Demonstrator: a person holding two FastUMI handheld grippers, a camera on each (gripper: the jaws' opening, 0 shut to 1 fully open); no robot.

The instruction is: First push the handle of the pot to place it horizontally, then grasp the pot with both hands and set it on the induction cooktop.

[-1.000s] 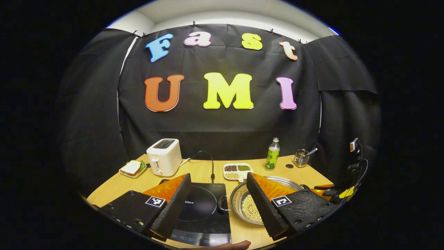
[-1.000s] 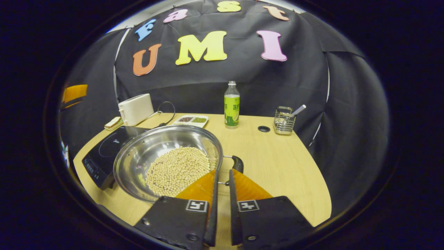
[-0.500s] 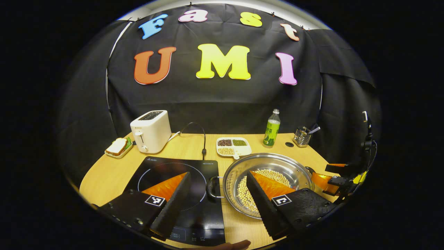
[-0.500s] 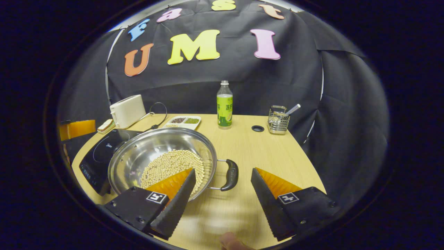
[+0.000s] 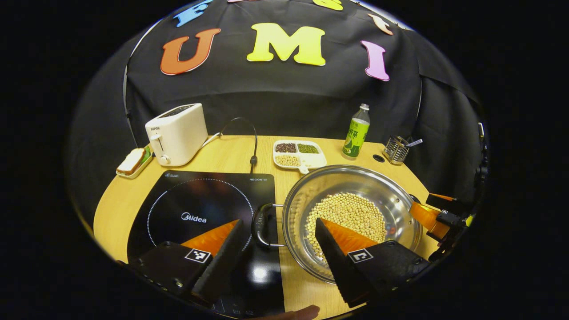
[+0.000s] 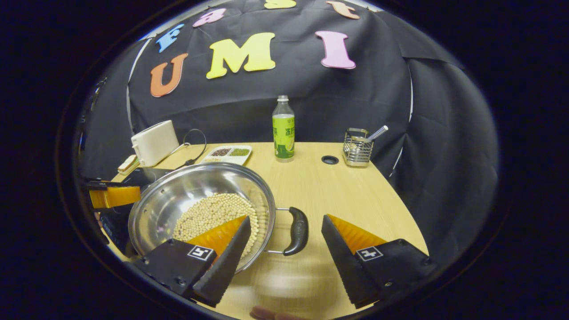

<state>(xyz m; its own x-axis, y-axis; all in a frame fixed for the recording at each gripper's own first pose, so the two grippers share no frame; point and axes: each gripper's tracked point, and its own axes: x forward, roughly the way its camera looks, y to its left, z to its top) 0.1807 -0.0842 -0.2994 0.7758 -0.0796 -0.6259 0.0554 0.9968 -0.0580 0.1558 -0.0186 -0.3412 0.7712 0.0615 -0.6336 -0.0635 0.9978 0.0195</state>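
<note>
Both hand-held grippers hover with jaws spread wide over a pale wooden surface [image 6: 355, 191]. Seen in the left gripper view, the left hand-held gripper [image 5: 278, 231] straddles the near handle [image 5: 260, 224] of a stainless steel pot [image 5: 400, 209]: that black loop lies level in the gap between the two fingers, touching neither, while the pot of soybeans [image 5: 349, 213] sits behind the right-hand finger and the black induction cooktop [image 5: 195, 200] lies behind the left-hand one, just beside the pot. In the right gripper view, the right hand-held gripper [image 6: 286, 238] frames the opposite handle [image 6: 297, 231], also lying flat and untouched between its fingers, with the pot bowl behind the left-hand finger. Farther from both grippers stand a white toaster [image 5: 177, 133], a divided tray of beans [image 5: 298, 153], a green bottle [image 6: 283, 129] and a wire utensil holder [image 6: 357, 149]. The pot rests on the surface, not on the cooktop.
</note>
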